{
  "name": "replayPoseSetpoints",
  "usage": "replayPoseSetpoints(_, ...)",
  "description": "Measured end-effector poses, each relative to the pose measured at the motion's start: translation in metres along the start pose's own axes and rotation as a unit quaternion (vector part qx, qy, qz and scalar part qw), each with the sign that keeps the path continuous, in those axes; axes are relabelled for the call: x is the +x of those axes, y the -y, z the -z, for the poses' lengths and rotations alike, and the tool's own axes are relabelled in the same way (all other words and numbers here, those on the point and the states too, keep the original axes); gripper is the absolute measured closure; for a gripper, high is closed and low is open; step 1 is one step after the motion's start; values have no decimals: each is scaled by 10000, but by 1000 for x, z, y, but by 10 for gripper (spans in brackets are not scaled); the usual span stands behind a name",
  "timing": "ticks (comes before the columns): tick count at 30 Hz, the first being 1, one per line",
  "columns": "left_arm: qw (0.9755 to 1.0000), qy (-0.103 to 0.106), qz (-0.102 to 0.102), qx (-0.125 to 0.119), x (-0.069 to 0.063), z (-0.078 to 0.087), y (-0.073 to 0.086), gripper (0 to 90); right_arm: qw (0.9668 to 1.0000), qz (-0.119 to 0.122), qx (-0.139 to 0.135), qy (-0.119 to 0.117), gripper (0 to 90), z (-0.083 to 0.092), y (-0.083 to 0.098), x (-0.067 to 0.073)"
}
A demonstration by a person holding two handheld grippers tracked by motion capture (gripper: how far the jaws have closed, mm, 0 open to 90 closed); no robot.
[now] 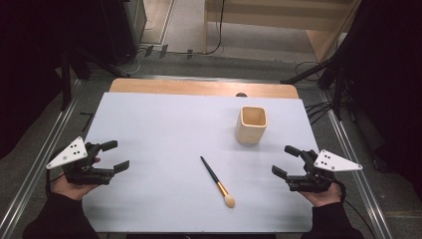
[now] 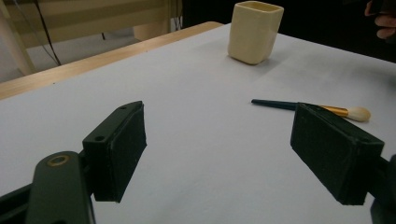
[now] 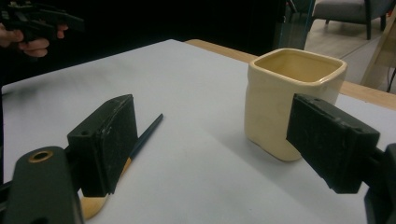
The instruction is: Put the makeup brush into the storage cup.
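1. The brush (image 1: 217, 176) lay flat on the white sheet (image 1: 164, 124) near the front, bristles toward the person, handle pointing up and left
2. The cup (image 1: 251, 125) stood upright, well behind it to the right
3. Both claws were wide open and held nothing: the left gripper (image 1: 112, 156) rested at the left edge, the right gripper (image 1: 285, 160) at the right, each well apart from the brush
4. Judged best: the right gripper should come in across the thin handle, close at mid-handle, then lift it level before tipping it handle-first into the cup
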State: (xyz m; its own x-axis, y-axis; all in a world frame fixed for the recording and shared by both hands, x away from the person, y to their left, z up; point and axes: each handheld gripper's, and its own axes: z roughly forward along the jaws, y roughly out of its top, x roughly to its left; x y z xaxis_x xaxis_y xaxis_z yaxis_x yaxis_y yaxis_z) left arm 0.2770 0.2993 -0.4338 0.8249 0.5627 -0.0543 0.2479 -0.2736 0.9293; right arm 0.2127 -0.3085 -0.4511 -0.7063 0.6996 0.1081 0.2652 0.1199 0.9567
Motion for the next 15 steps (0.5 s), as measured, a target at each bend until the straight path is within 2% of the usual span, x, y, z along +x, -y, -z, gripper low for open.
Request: replayPoseSetpoints(15,10000,-27,15,-7,1,1,0,185,10000,-13,-87,39,176,2,0,-1)
